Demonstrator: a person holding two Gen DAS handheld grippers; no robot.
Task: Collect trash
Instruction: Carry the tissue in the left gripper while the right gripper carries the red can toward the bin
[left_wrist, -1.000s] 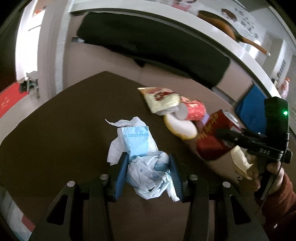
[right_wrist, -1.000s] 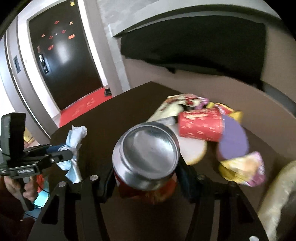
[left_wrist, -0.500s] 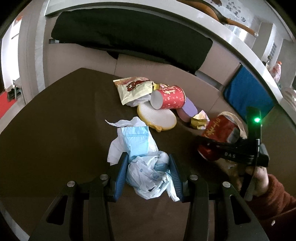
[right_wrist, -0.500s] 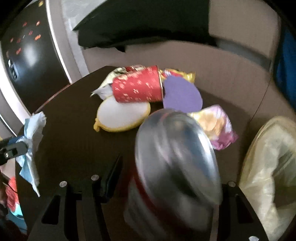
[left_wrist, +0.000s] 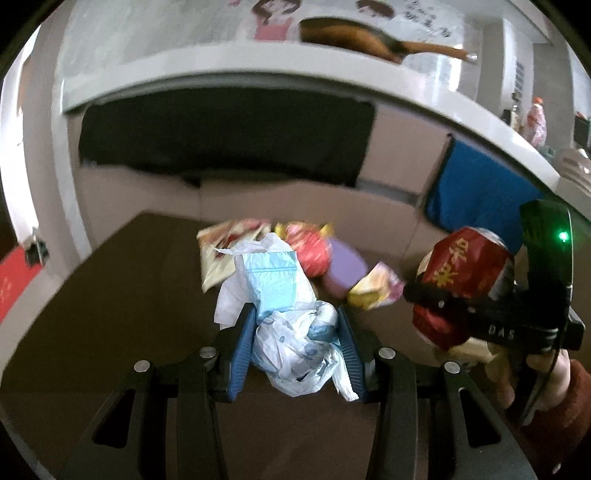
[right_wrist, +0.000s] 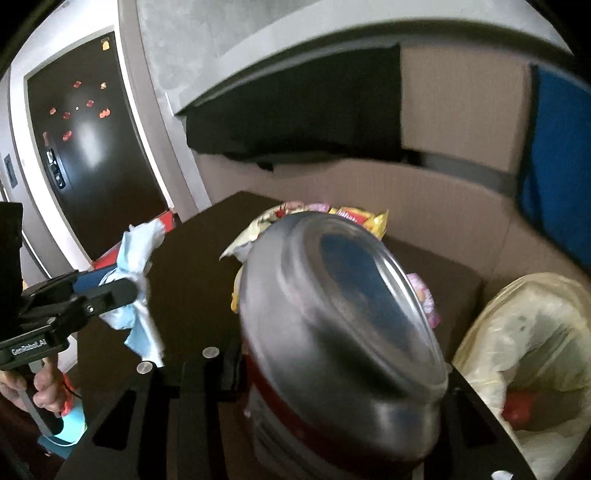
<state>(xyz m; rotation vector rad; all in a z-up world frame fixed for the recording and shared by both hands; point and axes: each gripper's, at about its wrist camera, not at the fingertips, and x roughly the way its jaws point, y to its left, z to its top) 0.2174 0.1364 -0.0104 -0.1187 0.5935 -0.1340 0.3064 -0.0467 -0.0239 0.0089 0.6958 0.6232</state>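
Dark brown tabletop (left_wrist: 110, 295) fills the foreground, with a lined bin (right_wrist: 524, 332) just beside its edge. Beside that bin, the right gripper (right_wrist: 332, 369), whose jaws have just been closing, squeezes a crushed red can (left_wrist: 465, 280). Farther from the bin, the left gripper (left_wrist: 295, 336) is clamped on crumpled wrappers (left_wrist: 291, 332). Snack bags and a cup (left_wrist: 314, 247) lie on the table uncollected, so the task looks partly done.

Right gripper (right_wrist: 332, 373) squeezes dented can (right_wrist: 343, 314) beside lined bin (right_wrist: 524, 332).
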